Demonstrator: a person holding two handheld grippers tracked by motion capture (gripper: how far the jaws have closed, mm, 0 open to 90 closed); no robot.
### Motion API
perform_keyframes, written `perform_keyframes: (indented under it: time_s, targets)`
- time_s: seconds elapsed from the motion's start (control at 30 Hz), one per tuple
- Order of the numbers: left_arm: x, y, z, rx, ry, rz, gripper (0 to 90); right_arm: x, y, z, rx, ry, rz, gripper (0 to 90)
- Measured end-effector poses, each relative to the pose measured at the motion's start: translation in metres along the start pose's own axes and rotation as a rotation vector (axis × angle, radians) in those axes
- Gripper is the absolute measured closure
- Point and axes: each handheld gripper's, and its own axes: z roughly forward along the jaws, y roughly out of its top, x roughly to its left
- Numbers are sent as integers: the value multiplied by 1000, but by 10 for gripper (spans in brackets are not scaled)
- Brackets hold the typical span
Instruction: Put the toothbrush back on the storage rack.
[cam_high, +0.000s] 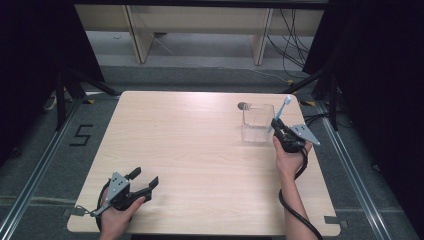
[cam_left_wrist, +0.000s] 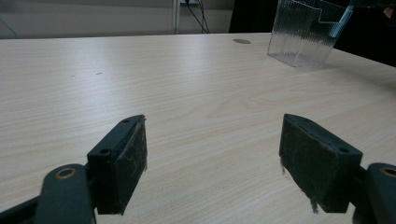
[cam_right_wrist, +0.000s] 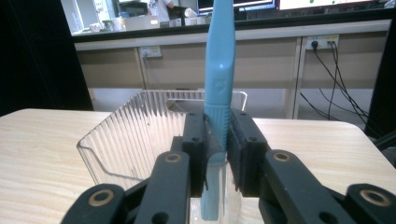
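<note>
Toothbrush (cam_right_wrist: 218, 93): light blue handle, white head. Box (cam_right_wrist: 135, 135): clear plastic, ribbed with fine vertical lines. Table (cam_high: 200, 145): pale wood grain, with a small grey disc (cam_high: 243, 105) beside the box; both grippers (cam_high: 141, 181) (cam_high: 276, 125) black with grey plates.

The high view looks forward and down from above the person's side, taking in the whole wooden table (cam_high: 200, 165) and the floor beyond. The left gripper view sits low near the tabletop, looking across it toward the far clear ribbed box (cam_left_wrist: 306, 32). The right gripper view faces that box (cam_right_wrist: 135, 135) close up. All three views share it (cam_high: 257, 122).
</note>
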Motion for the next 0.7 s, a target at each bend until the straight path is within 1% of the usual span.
perform_keyframes:
  time_s: [0.07, 0.1, 0.13, 0.23, 0.27, 0.3, 0.37, 0.4, 0.43, 0.47, 0.53, 0.57, 0.6, 0.63, 0.67, 0.7]
  targets:
    - [0, 0, 0, -1, 0, -1, 229, 2, -1, -1, 12, -2, 29, 744]
    - [0, 0, 0, -2, 0, -1, 229, 3, -1, -1, 18, -6, 29, 723]
    - [0, 0, 0, 0, 0, 0, 229, 1, -1, -1, 16, -4, 6, 700]
    - [0, 0, 0, 0, 0, 0, 229, 0, -2, -1, 21, -8, 4, 630]
    - [0, 0, 0, -1, 0, 0, 229, 2, -2, -2, 25, -11, 27, 605]
    - [0, 0, 0, 0, 1, 0, 229, 0, -2, -2, 27, -9, 5, 580]
    - [0, 0, 0, -1, 0, 0, 229, 1, -2, -3, 38, -8, 9, 546]
    - [0, 0, 0, -1, 0, 0, 229, 2, -2, -3, 42, -9, 28, 535]
    - [0, 0, 0, -1, 1, 0, 229, 0, -2, -3, 43, -9, 13, 524]
    - [-1, 0, -1, 11, 7, 3, 229, 0, -2, -3, 49, -7, 16, 515]
    - [-1, 0, -1, 11, 7, 2, 229, 0, -2, -4, 64, -5, 9, 504]
    - [-1, 0, 0, 3, 4, 1, 229, 0, -3, -4, 67, -6, 10, 499]
    - [0, 0, 0, -2, 0, 0, 229, 1, -3, -5, 70, -3, 37, 493]
    - [0, 0, 0, -1, 1, 0, 229, -1, -3, -5, 74, -1, 10, 489]
    - [0, 0, 0, -1, 1, 0, 229, -1, -3, -6, 87, -9, 17, 487]
    - [-1, 0, -1, 10, 7, 3, 229, -2, -3, -7, 92, -4, 8, 486]
